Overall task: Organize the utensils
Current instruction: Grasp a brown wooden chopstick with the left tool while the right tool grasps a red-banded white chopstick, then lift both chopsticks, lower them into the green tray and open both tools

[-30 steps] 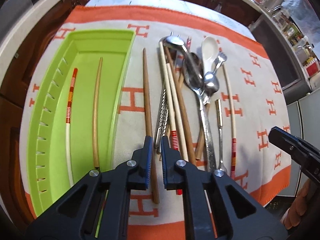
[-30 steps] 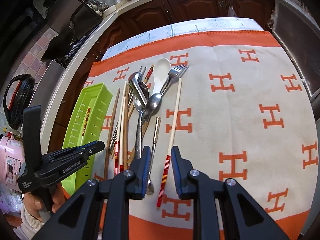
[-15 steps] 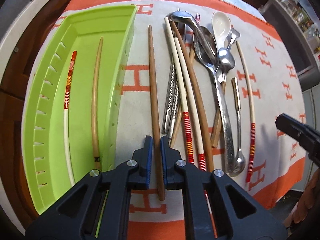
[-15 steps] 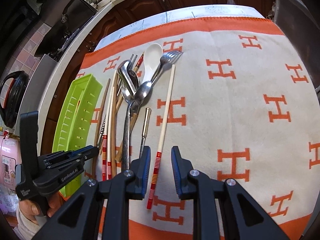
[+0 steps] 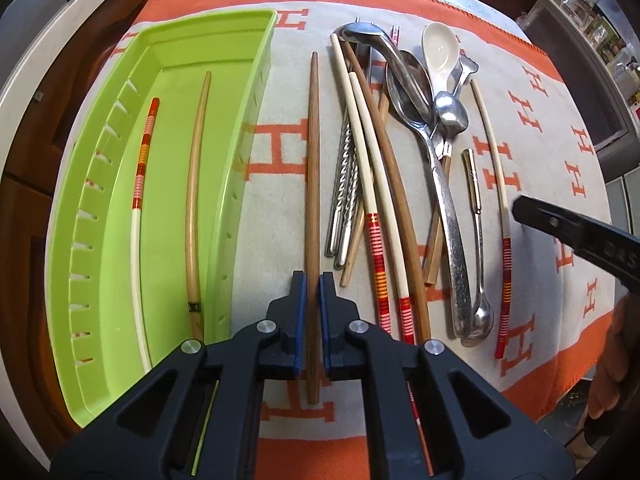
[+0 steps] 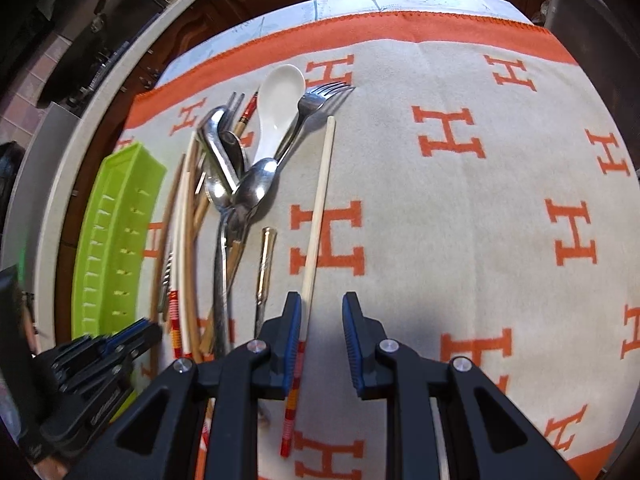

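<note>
Blue-padded fingers of the left gripper (image 5: pixel 313 280) straddle a dark wooden chopstick (image 5: pixel 312 184), the narrow gap leaving slivers of space on either side, so whether the pads actually pinch it cannot be told. That gripper points forward and down over the cloth, with the stick running straight out between its fingers.

Over to the side, the right gripper (image 6: pixel 318 306) is spread wide above a cream chopstick with a red-striped end (image 6: pixel 316 216), which lies close against its left finger (gripping nothing). It too tilts down toward the cloth (image 6: pixel 440 208).

Just left of the dark stick sits the green tray (image 5: pixel 248 128), holding two chopsticks: one red-banded (image 5: pixel 142 168), one pale wood (image 5: pixel 194 184). To its right lies a jumbled pile (image 5: pixel 384 152) on the orange-lettered cloth: a white ceramic spoon (image 6: pixel 280 108), two twisted metal sticks (image 5: pixel 346 184), several metal spoons and forks, overlapping too much to count surely.
</note>
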`<state>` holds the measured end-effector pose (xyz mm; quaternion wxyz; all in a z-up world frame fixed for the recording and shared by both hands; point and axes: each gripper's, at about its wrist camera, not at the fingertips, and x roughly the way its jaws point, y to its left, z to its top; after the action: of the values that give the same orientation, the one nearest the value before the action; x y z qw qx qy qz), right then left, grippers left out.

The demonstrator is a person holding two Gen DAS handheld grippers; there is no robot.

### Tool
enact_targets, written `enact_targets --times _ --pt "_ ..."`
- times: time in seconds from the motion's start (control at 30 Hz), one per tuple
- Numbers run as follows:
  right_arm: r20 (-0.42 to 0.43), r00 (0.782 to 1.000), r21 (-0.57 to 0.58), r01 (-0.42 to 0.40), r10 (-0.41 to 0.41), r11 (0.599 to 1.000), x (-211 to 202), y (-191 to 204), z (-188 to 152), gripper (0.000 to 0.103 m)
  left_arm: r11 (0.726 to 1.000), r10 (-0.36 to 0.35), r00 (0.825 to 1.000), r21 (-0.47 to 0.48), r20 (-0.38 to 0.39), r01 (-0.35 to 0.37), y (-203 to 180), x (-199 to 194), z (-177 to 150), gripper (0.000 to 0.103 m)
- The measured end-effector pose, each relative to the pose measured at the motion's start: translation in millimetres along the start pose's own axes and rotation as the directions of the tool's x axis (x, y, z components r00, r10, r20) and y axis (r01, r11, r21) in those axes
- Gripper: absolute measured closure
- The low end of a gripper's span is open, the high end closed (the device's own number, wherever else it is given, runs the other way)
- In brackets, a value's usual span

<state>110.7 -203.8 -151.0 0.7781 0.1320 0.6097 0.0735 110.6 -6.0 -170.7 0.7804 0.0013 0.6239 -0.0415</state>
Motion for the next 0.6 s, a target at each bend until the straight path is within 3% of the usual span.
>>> enact_targets --times 0.27,0.37,0.43,0.5,0.6 --pt "0.037 0.984 -0.112 0.177 -0.173 0.978 12 32 4 0.082 0.999 -0.043 0.998 -0.006 0.046 0.044 8 -24 -9 0.099" --pt "0.059 0.972 -0.131 0.232 -0.226 0.964 12 38 1 0.097 0.998 -0.064 0.996 -0.01 0.062 0.065 11 -35 -11 0.099" --pt "0.041 0.982 -0.083 0.189 -0.186 0.979 10 31 2 0.098 0.997 -0.08 0.994 -0.008 0.076 0.081 14 -44 -13 0.099" --pt "0.005 0.996 -0.01 0.093 -0.093 0.996 8 17 4 0.098 0.995 -0.097 0.991 -0.003 0.093 0.098 15 -54 -16 0.099" --pt "-0.005 1.0 0.073 -0.005 0.005 0.997 -6 -1 -2 0.098 0.992 -0.129 0.984 0.008 0.12 0.129 19 -71 -21 0.099"
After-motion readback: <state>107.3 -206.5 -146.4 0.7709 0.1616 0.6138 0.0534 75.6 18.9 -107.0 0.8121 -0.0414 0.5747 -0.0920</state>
